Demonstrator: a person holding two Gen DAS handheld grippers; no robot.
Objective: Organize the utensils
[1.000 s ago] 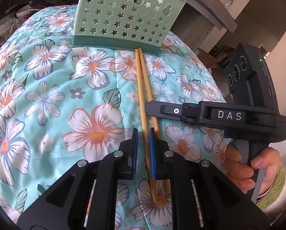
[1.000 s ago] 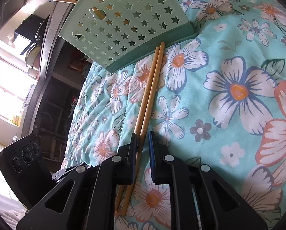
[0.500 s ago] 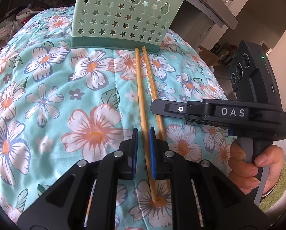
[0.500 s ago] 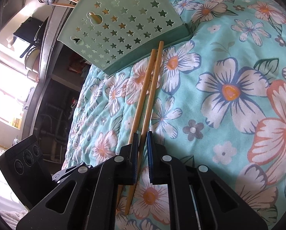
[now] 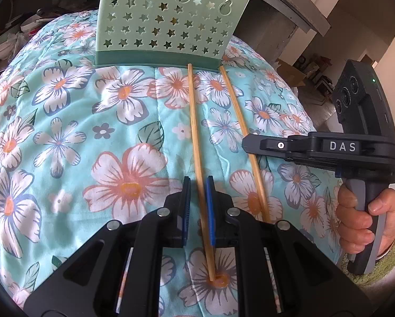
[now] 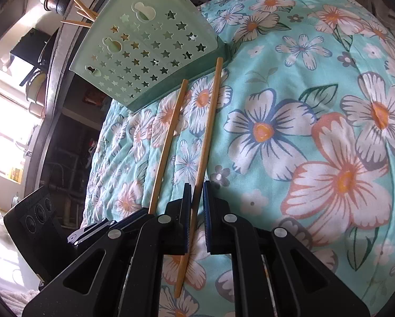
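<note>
Two wooden chopsticks lie lengthwise on the flowered cloth, their far tips at the base of a mint-green star-punched utensil holder [image 5: 168,23] [image 6: 144,52]. My left gripper [image 5: 197,192] is shut on the left chopstick [image 5: 194,121] near its near end. My right gripper [image 6: 196,195] is shut on the other chopstick [image 6: 210,116]. In the left wrist view that second chopstick [image 5: 237,116] runs under the right gripper [image 5: 246,145], which a hand [image 5: 361,224] holds. The right wrist view shows the left chopstick [image 6: 168,142] running to the left gripper [image 6: 73,239] at the lower left.
The flowered quilted cloth [image 5: 65,132] covers a rounded surface that drops off at the sides. A dark shelf edge [image 5: 290,2] stands behind the holder. More chopsticks [image 6: 78,13] stick out of a dark pot at the back.
The two chopsticks, side by side a second ago, have been drawn apart. The right gripper has moved sideways away from the left with its chopstick; the left gripper stayed put.
</note>
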